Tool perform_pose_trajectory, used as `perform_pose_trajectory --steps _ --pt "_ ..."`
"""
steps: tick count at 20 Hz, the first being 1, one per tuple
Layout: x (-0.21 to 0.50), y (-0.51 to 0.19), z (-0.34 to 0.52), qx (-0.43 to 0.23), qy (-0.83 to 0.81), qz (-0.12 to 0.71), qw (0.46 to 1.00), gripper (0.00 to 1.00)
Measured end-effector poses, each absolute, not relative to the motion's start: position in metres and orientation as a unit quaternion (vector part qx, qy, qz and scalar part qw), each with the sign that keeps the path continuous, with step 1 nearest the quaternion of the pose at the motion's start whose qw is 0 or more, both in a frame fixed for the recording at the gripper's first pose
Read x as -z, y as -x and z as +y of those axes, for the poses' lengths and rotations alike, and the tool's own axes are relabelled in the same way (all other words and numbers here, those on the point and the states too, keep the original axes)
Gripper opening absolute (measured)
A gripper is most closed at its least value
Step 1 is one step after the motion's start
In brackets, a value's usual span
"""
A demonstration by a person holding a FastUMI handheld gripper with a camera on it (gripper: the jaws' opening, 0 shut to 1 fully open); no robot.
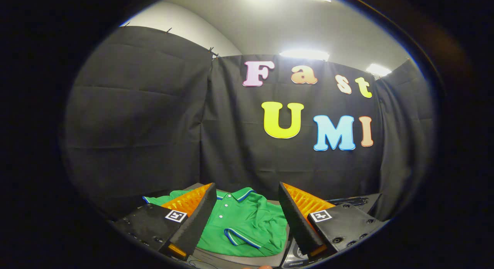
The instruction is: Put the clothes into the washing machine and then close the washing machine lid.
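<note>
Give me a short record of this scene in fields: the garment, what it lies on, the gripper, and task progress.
garment: green polo shirt with blue-and-white trim, lying spread out
surface: grey flat top under the shirt; whether it is the washer lid cannot be told
gripper: two-finger gripper with orange-ribbed black fingers, open, above the shirt, not touching it
progress: shirt not yet grasped

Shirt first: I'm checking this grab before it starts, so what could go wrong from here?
1. The gripper is open above the green shirt, which lies flat and spread; a pinch may catch just one layer and let the rest drag.
2. A sleeve with a striped cuff is folded on top; grabbing only that could leave the shirt dangling and snagging on the washer beside it.
</note>
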State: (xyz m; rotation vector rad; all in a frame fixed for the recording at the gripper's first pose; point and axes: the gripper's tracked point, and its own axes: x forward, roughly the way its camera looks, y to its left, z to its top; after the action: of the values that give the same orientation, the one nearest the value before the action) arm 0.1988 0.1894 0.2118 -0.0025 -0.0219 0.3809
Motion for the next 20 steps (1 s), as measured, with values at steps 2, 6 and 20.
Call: perform_pose_trajectory --steps 2,6,20 --pt "-0.208 -0.219 0.214 -0.205 -0.003 0.025 0.979 1.00" --pt "-0.184 -0.256 0.249 -0.223 -0.015 0.109 0.969 1.00" --pt "-0.058 -0.281 0.293 -0.228 0.082 0.290 0.926 1.00"
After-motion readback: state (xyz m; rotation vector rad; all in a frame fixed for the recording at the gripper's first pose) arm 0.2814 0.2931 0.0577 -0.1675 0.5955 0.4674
